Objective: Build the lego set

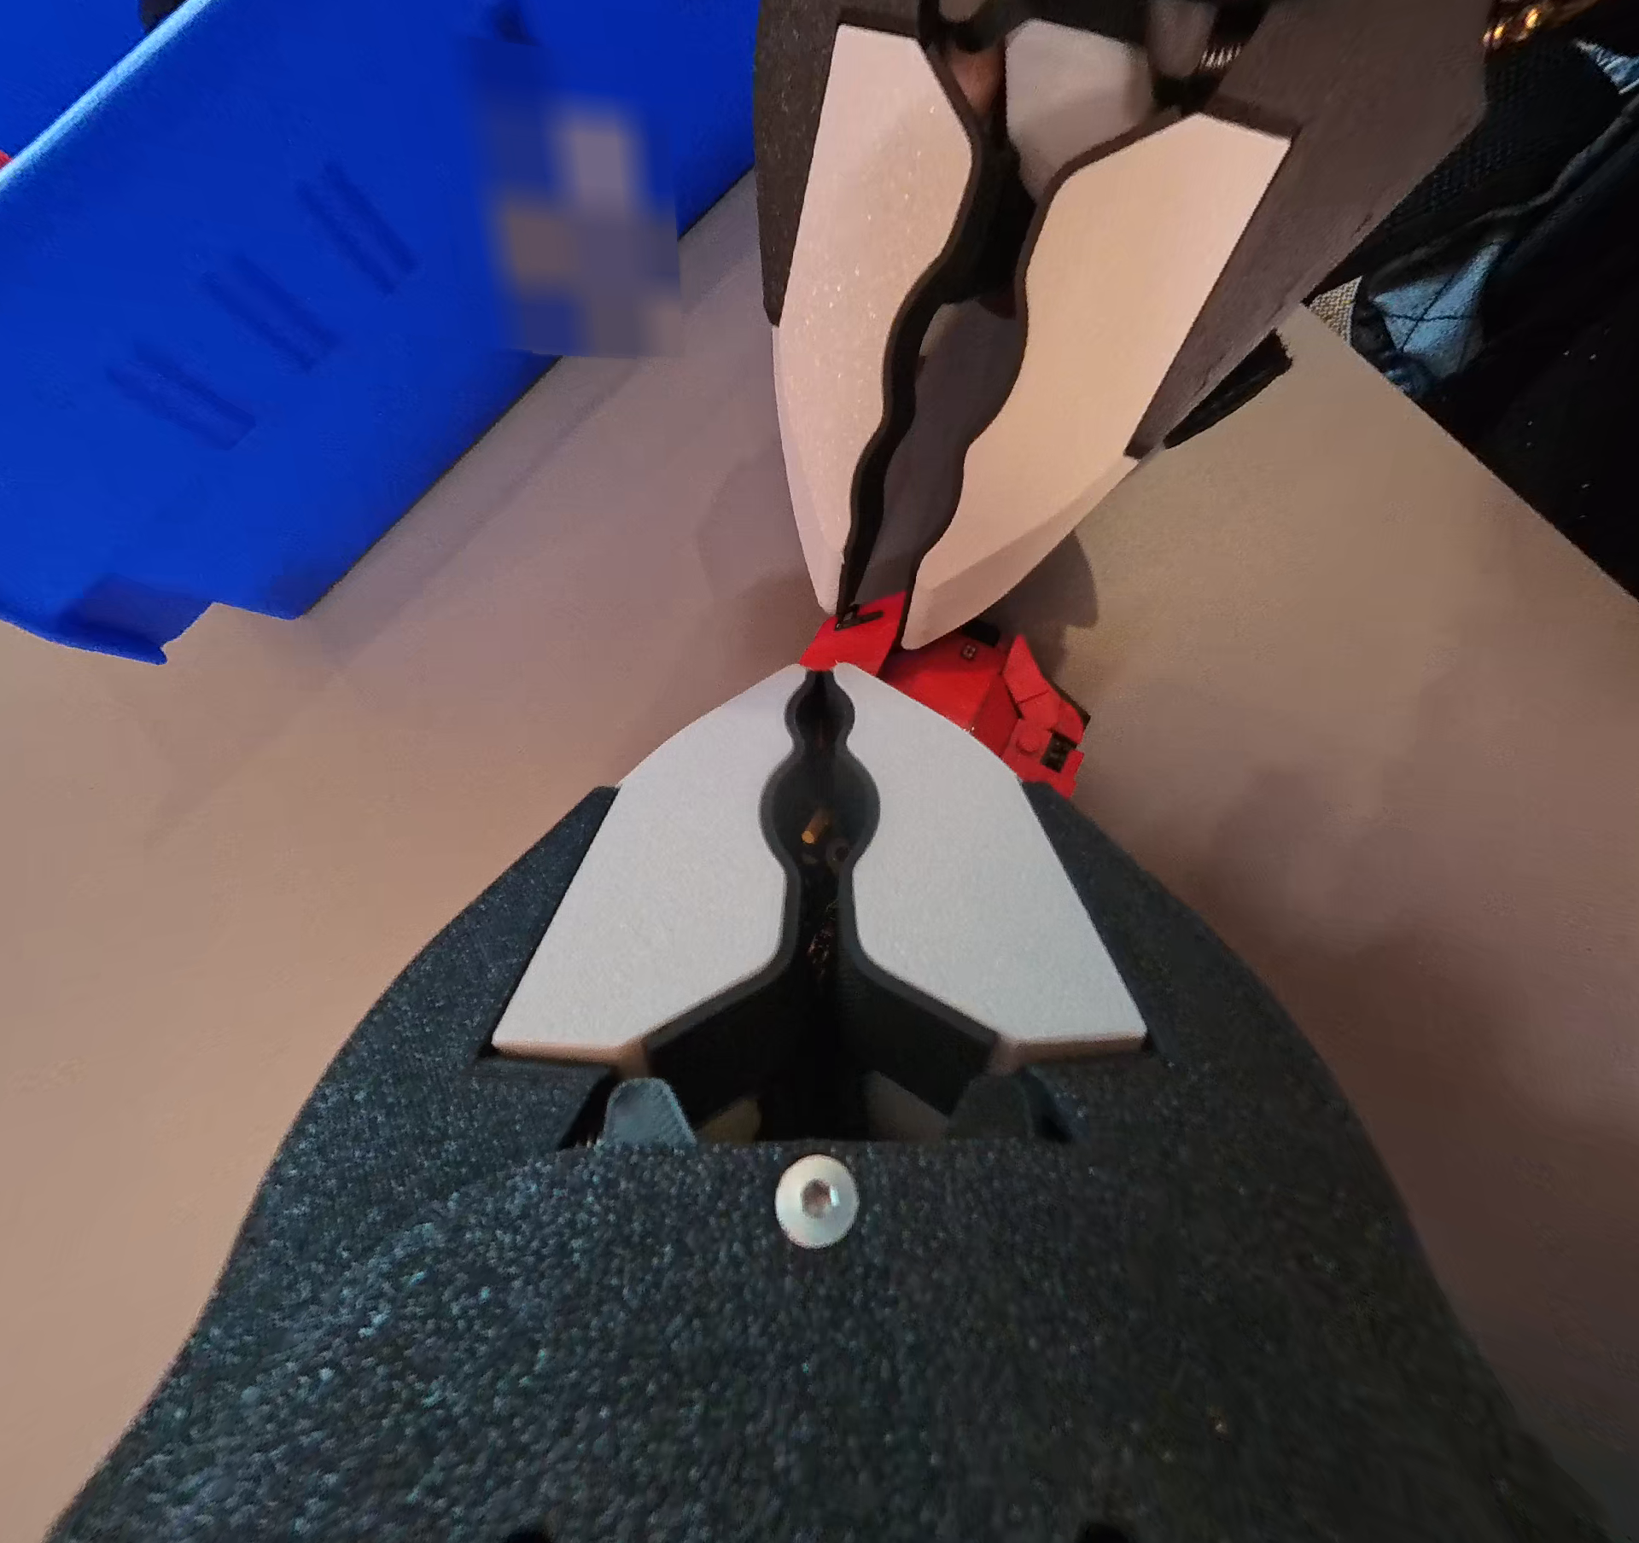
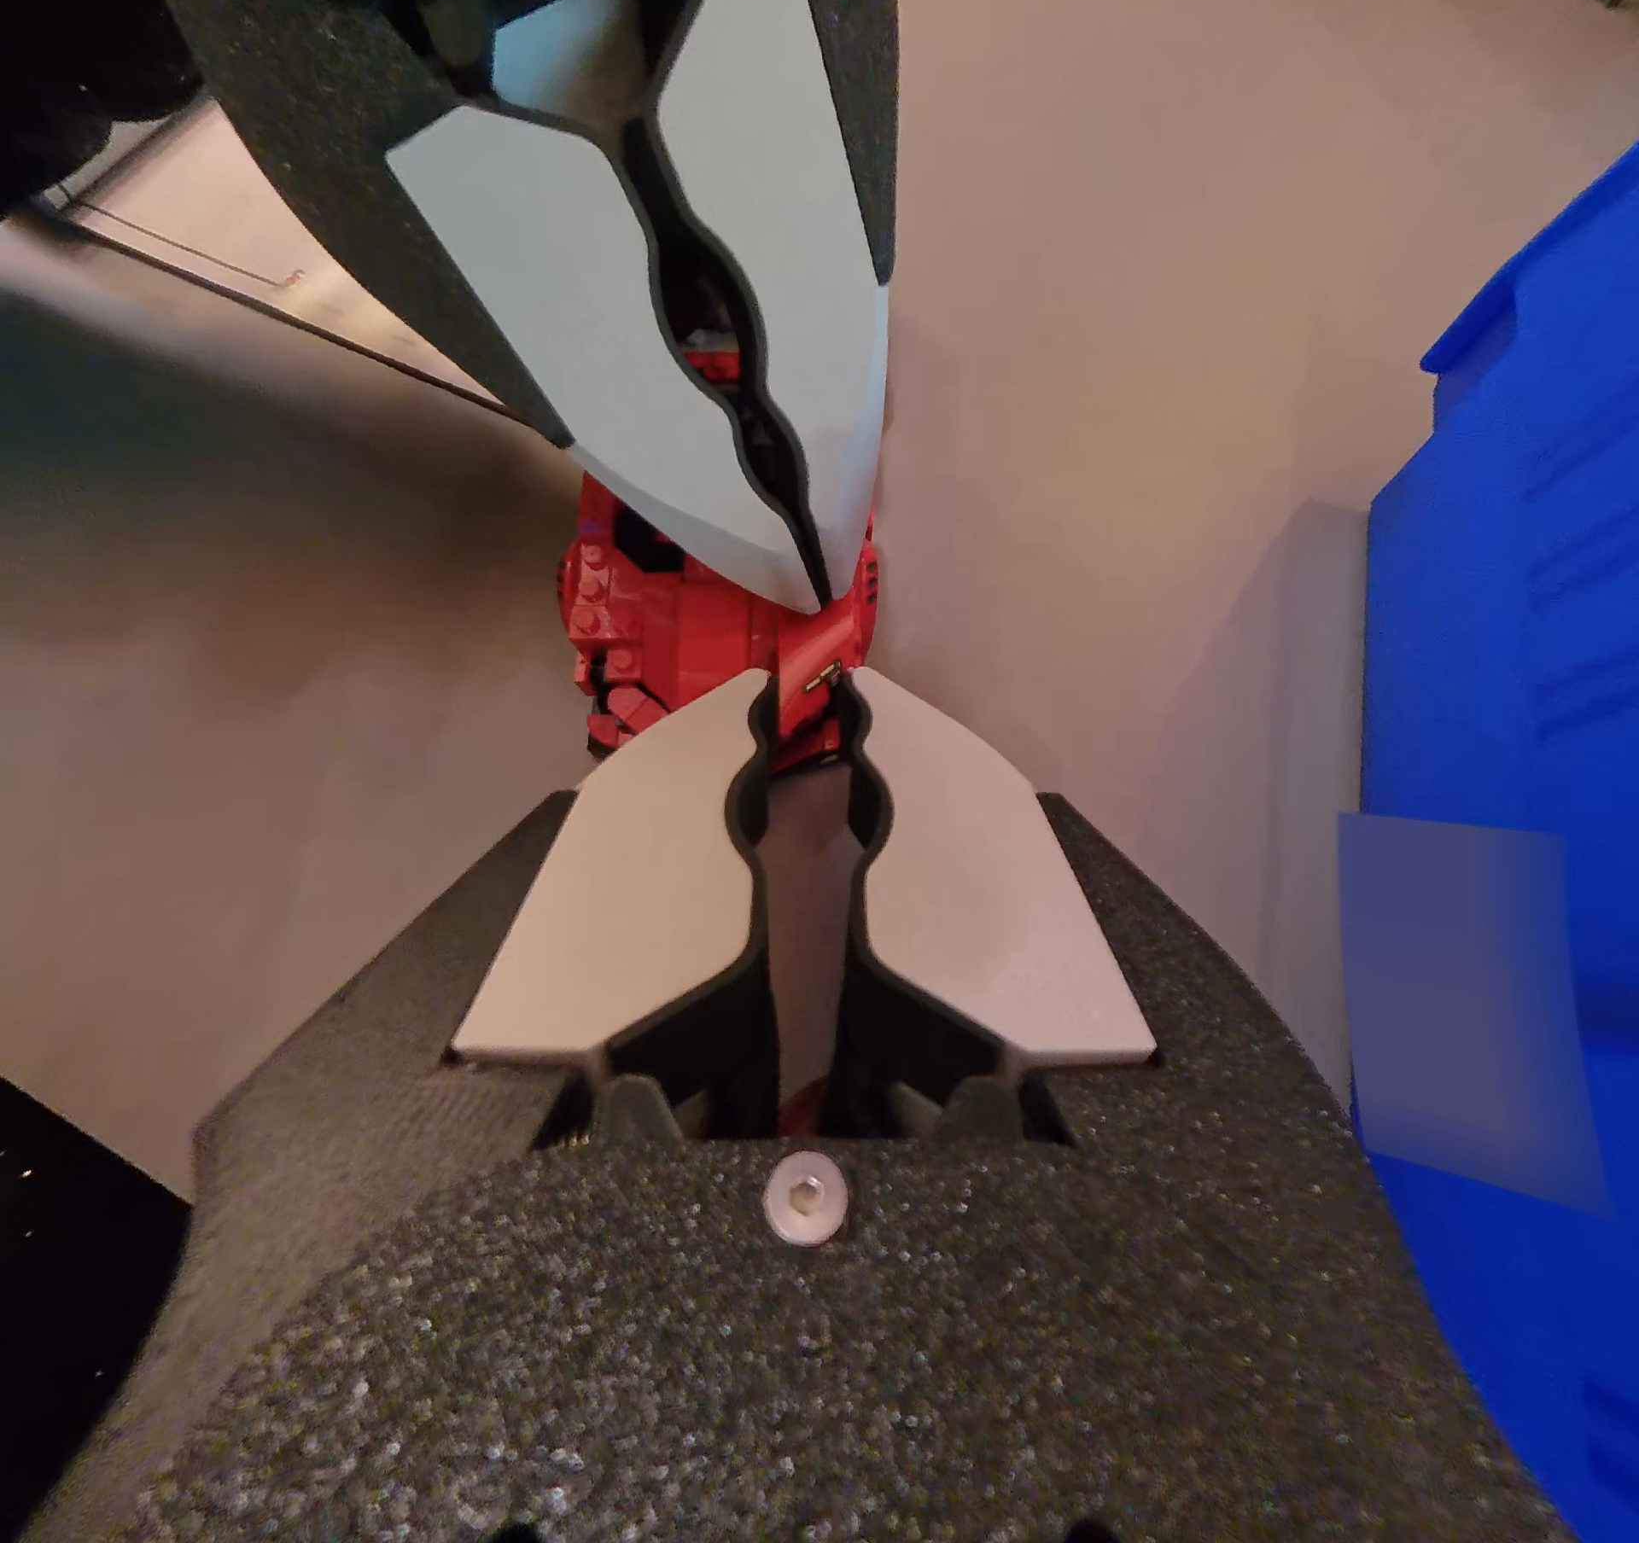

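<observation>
A red lego model (image 1: 984,694) lies on the beige table, also in the right wrist view (image 2: 674,623). My right gripper (image 2: 811,683) is shut on a small red piece with a black mark (image 2: 809,674) at the model's near end; in the left wrist view it (image 1: 878,618) comes down from above onto that piece (image 1: 856,640). My left gripper (image 1: 820,676) is shut, its tips touching the same red piece. In the right wrist view it (image 2: 820,600) comes from above and presses on the model's top. Much of the model is hidden behind the fingers.
A large blue plastic bin (image 1: 266,259) stands on the table to the left, also at the right edge of the right wrist view (image 2: 1508,702). The table edge (image 1: 1437,454) runs close behind the model, with dark objects beyond it. The tips of both grippers are at nearly the same place.
</observation>
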Demonstrator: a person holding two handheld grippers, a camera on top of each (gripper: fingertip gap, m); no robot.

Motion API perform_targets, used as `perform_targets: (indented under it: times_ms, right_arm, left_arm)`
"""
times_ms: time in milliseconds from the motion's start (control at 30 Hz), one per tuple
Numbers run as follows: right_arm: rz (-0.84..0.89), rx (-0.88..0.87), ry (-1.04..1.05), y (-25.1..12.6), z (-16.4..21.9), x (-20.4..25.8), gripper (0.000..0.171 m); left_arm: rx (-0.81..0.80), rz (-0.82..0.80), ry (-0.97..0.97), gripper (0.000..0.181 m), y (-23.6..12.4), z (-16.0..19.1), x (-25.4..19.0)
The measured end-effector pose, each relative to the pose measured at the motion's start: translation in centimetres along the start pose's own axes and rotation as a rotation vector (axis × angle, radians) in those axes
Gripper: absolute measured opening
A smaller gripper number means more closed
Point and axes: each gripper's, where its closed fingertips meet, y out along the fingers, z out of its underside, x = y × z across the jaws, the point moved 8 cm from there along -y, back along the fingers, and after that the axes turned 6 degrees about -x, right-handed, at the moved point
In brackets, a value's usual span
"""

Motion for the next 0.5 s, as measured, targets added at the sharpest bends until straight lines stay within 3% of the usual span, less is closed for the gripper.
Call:
perform_targets:
  times_ms: [167, 367, 500]
  right_arm:
    - [-0.016, 0.016, -0.018, -0.1, -0.1, -0.1, 0.013]
    - [-0.149, -0.008, 0.071, 0.1, 0.4, -0.9, 0.029]
    - [-0.16, -0.046, 0.114, 0.2, 0.4, -1.1, 0.017]
  left_arm:
    - [0.0, 0.012, 0.013, 0.0, 0.0, -0.1, 0.1]
    - [0.012, 0.006, 0.035, 0.0, -0.2, 0.4, 0.0]
    - [0.026, 0.012, 0.044, 0.0, -0.1, 0.1, -0.1]
